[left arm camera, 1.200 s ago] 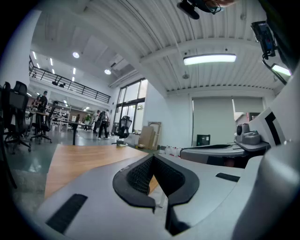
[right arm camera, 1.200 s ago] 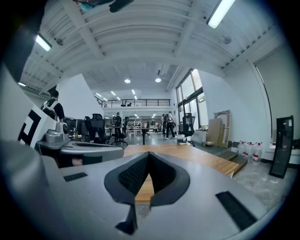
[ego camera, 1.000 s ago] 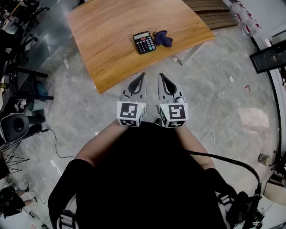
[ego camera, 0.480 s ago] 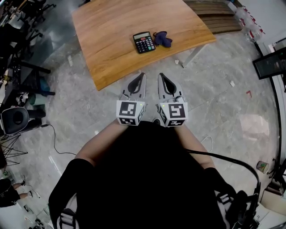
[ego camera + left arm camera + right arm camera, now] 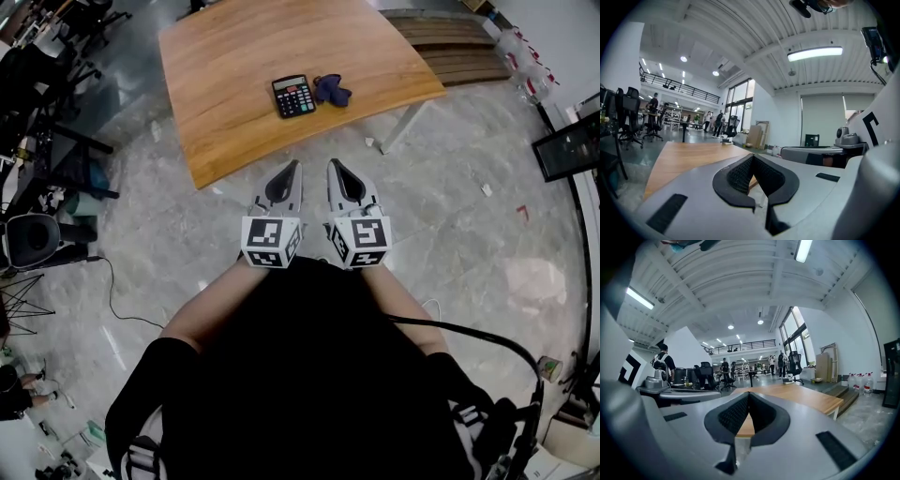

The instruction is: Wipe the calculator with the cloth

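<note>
1. The black rectangular pocket calculator (image 5: 293, 96) lies flat, keys up, near the front edge of the light wooden table (image 5: 234, 56). It looks light and nothing pins it. A wiping stroke pulled toward you could slide it to that edge and off.
2. The crumpled dark blue cloth (image 5: 331, 90) sits just beside the calculator's right end; you cannot tell whether the two touch. A careless grab may drag the calculator along. Catching only a thin fold may let the cloth slip out mid-wipe.
3. Your left gripper (image 5: 296, 166) and right gripper (image 5: 333, 165) are both clenched on nothing. They hang side by side over the grey stone floor (image 5: 450, 216), well short of the table. If you arrive with the jaws together, you only shove the cloth away, so part them first.
4. The cloth lies on the right. Reaching for it with the left gripper means crossing over the calculator and risks knocking it.
5. Small scraps lie on the floor near the white table leg (image 5: 405, 114), so watch your footing as you step in.
</note>
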Demonstrator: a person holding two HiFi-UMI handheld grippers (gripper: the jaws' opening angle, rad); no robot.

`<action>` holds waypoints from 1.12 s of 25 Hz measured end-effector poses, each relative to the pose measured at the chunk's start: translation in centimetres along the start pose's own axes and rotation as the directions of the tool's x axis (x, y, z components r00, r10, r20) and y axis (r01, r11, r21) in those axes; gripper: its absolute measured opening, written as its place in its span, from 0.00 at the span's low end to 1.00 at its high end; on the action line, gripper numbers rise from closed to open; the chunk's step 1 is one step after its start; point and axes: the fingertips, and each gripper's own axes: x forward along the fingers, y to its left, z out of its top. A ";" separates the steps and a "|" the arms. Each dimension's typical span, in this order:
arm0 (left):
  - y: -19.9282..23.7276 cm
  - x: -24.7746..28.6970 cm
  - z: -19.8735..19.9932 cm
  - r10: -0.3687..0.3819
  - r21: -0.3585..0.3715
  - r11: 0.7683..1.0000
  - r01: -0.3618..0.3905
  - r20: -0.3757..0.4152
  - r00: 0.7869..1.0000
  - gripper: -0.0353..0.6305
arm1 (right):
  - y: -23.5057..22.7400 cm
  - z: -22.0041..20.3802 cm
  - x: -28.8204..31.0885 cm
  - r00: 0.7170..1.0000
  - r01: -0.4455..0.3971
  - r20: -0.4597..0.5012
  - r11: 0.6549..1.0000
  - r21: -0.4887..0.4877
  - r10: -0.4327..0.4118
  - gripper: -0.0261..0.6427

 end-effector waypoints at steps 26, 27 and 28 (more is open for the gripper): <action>10.9 17.6 -5.4 0.009 -0.091 0.996 -0.024 -0.162 0.987 0.06 | -6.2 -5.0 18.2 0.984 -0.061 -0.166 0.998 0.034 0.066 0.06; 11.8 18.6 -5.5 0.002 -0.092 0.996 -0.018 -0.172 0.985 0.06 | -6.4 -5.2 19.8 0.982 -0.067 -0.174 0.997 0.037 0.072 0.06; 12.7 19.7 -5.7 -0.004 -0.092 0.996 -0.012 -0.182 0.983 0.06 | -6.6 -5.3 21.5 0.980 -0.069 -0.182 0.997 0.038 0.075 0.06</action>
